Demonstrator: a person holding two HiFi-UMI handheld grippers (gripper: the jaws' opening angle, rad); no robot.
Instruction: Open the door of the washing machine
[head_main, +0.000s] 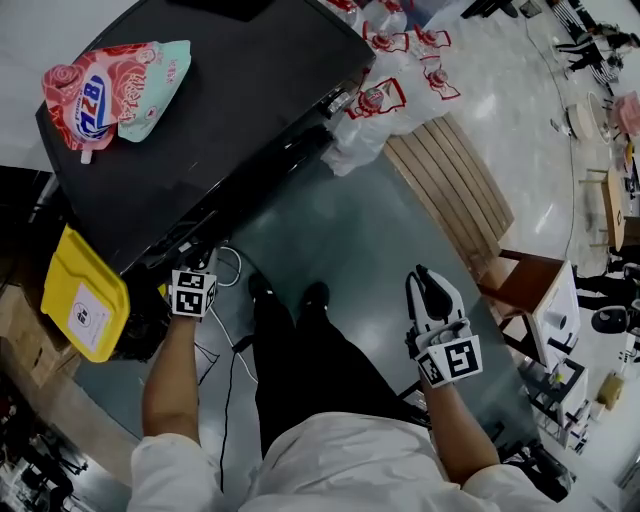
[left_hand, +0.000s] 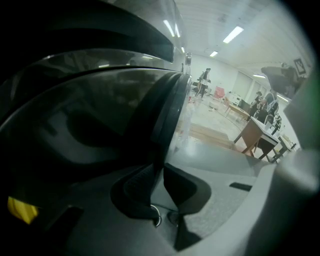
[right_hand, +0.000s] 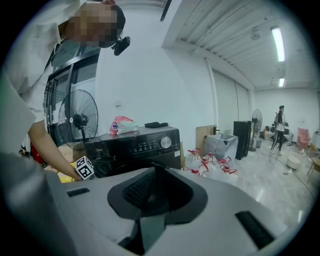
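One black washer (head_main: 230, 110) stood at the upper left of the head view. Two things lay on its top, a red pouch (head_main: 90, 95) and a teal pouch (head_main: 155, 75), touching each other.

The left gripper (left_hand: 159, 167) was at the washer's front, pointing down. The round, dark door (left_hand: 90, 115) filled the left half of that gripper's view. Its two jaws were nearly together, pinching the door's dark edge between the pads.

The right gripper (head_main: 422, 275) hung well apart from the washer, over the floor beside the person's right leg. Its two jaws were pressed together, with nothing between them.

One yellow bin (head_main: 85, 295) sat just left of the left arm. Two black shoes (head_main: 260, 288) stood on the floor between the grippers. One slatted board (head_main: 450, 190) lay right of the washer. Between the board and the washer was a cluster of wrapped bottles (head_main: 390, 90), too bunched to count.

The right gripper view showed two fans, a near fan (right_hand: 77, 120) left of the washer and a far fan (right_hand: 256, 117) by the back wall. One person (right_hand: 280, 125) stood near the far fan.
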